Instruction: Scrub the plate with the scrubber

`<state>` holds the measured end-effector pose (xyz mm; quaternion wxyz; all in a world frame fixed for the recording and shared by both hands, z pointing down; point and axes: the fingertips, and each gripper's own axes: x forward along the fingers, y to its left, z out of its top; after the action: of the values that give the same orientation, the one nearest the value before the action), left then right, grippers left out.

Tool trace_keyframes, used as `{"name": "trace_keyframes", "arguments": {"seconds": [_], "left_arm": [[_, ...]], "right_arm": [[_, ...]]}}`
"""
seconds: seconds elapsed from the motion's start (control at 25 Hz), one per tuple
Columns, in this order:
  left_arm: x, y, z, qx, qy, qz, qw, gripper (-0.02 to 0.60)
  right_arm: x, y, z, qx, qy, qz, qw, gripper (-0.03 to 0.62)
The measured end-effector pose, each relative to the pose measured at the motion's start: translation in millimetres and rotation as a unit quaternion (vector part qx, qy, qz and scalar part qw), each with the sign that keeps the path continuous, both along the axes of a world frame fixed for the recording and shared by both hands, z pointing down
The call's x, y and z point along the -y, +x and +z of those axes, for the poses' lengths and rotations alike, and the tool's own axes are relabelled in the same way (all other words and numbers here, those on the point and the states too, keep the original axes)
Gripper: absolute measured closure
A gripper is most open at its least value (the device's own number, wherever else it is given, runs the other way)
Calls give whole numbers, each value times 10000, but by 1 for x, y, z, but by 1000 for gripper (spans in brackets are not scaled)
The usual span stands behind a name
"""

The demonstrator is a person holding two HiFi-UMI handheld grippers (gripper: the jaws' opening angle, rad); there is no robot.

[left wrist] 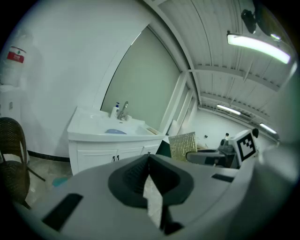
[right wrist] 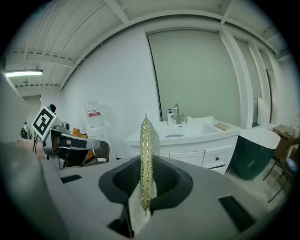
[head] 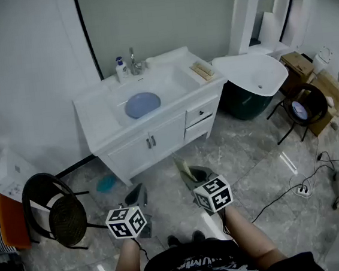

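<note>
Right gripper (right wrist: 146, 158) is pinching the scrubber (right wrist: 146, 140), a thin gold mesh pad. The pad is standing on edge between the pressed pads, sticking up past the jaw tips. In the head view the same scrubber (head: 186, 167) is pointing ahead toward the sink cabinet (head: 152, 141).

Left gripper (left wrist: 149, 160) is holding nothing, with its jaws pressed together. It is hanging just beside the right gripper, both low in front of the person.

The plate (head: 142, 104), blue, is sitting in the basin of the white sink (head: 100, 106), probably flat on the bottom, though it is small at this range. It is lying well apart from both grippers, ahead of them across the tiled floor (head: 245, 166). The scrubber is not touching the plate.

A faucet (head: 133, 62) and a soap bottle (head: 121, 68) are standing behind the basin.
</note>
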<state>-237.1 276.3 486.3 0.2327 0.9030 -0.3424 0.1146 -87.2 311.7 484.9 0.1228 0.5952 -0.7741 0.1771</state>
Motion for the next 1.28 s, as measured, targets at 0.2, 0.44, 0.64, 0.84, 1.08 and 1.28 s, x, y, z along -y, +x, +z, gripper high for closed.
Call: {"name": "trace_keyframes", "arguments": {"seconds": [0.2,0.44,0.64,0.84,1.08,1.28], "left_arm": [[-1,0,-2,14,18,58,10000,563],[-8,-1,3,159,40,242,9996,563],[-4,-8,9,149,-43,229,9996,563],[1,-21,13,113,-99,216,9997,563],[8,-41,23,57,-181,137,9997,563],[15,-48,26,62,-103,-3,9999,563]], "right_arm": [[-3,0,2,-1,-49,13,10000,523],[-5,-6,7,4,-106,36,9999,523],[-4,-13,13,6,-194,67,9998,523],[1,-17,18,93,-206,253,9994,523],[1,-28,28,122,-263,418,9987,523],[4,-26,33,182,-319,527,9979,523]]}}
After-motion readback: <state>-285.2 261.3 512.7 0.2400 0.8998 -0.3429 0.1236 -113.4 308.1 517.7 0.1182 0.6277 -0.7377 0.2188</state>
